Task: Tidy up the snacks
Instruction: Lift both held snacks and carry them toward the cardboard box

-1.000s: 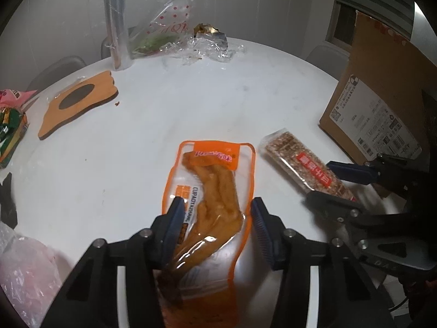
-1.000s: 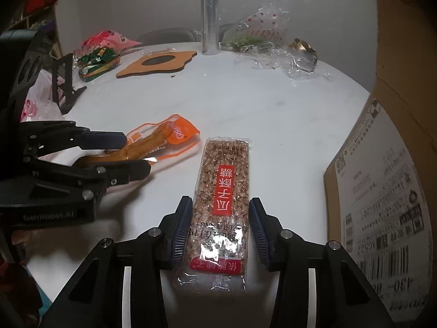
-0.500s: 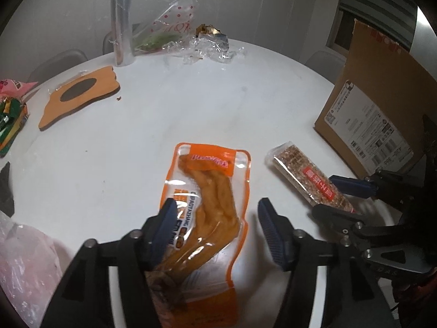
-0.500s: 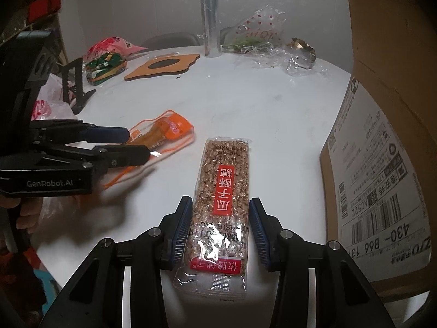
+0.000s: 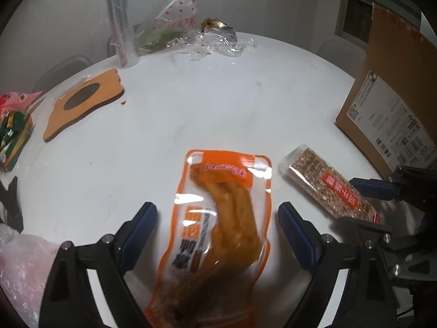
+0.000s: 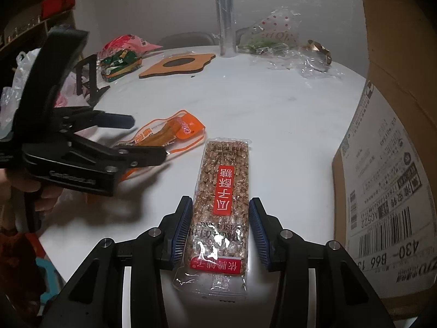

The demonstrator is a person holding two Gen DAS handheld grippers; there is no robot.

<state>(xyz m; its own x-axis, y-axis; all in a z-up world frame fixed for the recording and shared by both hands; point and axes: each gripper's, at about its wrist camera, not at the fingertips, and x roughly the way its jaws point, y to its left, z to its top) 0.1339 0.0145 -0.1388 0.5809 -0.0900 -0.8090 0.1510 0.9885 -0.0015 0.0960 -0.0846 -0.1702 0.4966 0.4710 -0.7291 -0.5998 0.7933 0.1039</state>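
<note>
An orange snack pouch lies on the white round table, between the wide-open fingers of my left gripper, which do not touch it. It also shows in the right wrist view. A clear-wrapped seed brittle bar with a red label lies between the fingers of my right gripper, whose pads press its sides. The bar shows at the right of the left wrist view. The left gripper also shows in the right wrist view.
A cardboard box stands at the table's right edge. At the back are a foil roll, crumpled plastic bags and a wooden coaster. Snack packs and a pink bag lie at the left.
My left gripper has opened wide and let go of the orange pouch, which now lies flat. My right gripper stays shut on the brittle bar.
</note>
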